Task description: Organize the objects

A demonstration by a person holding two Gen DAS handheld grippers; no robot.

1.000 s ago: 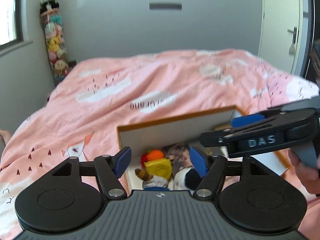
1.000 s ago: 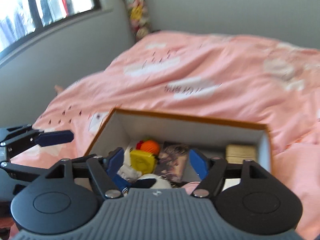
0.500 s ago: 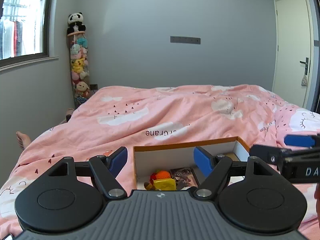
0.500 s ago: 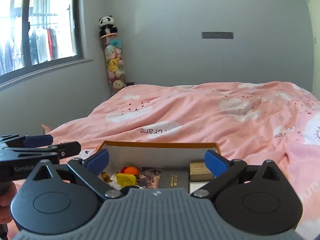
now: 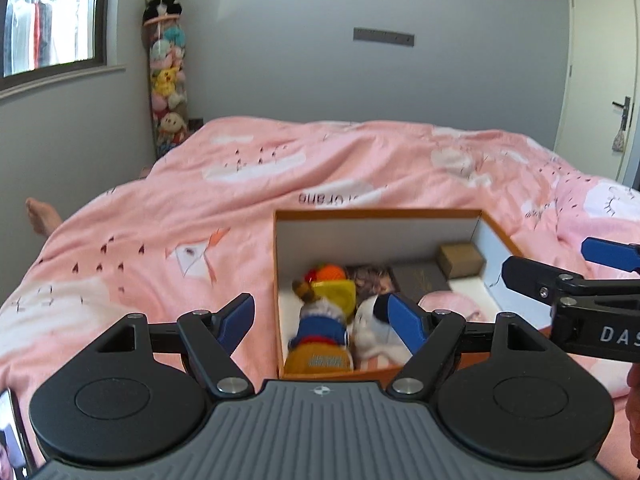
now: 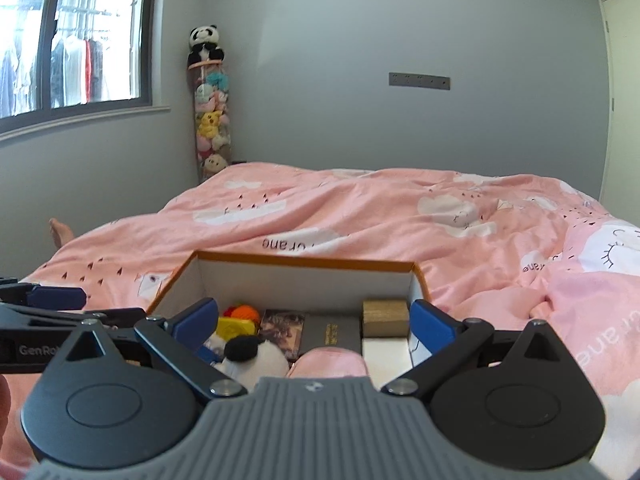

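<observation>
Left wrist view: the left gripper (image 5: 320,316) hangs with its blue-padded fingers (image 5: 404,322) spread apart and empty over the near left corner of the orange-rimmed white cardboard box (image 5: 376,213), which lies on the pink cloud-print duvet (image 5: 192,216); half a second ago the box sat smaller and further ahead, so this gripper has drawn closer and now looks down into it; inside the box, at its near wall, lie a brown plush toy in a blue scarf (image 5: 320,340) and, touching it on the right, a white plush with a black patch (image 5: 374,330); behind them sit a yellow toy (image 5: 340,294) and an orange ball (image 5: 332,272); a small tan wooden block (image 5: 460,260) stands in the box's far right corner; the right gripper (image 5: 556,264) reaches in from the right, beside the box's right wall, nearer and lower than before.

Right wrist view: the right gripper (image 6: 314,320) has its fingers (image 6: 432,326) parted wide with nothing between them, straddling the box (image 6: 304,258) at its near side; the box's interior fills more of the view than half a second ago; the white plush with a black patch (image 6: 252,358) lies at the near wall, a dark flat book (image 6: 332,334) at the middle, the tan block (image 6: 385,316) at the far right; the left gripper (image 6: 60,304) shows to the left of the box, too little of it to tell how its fingers stand.
</observation>
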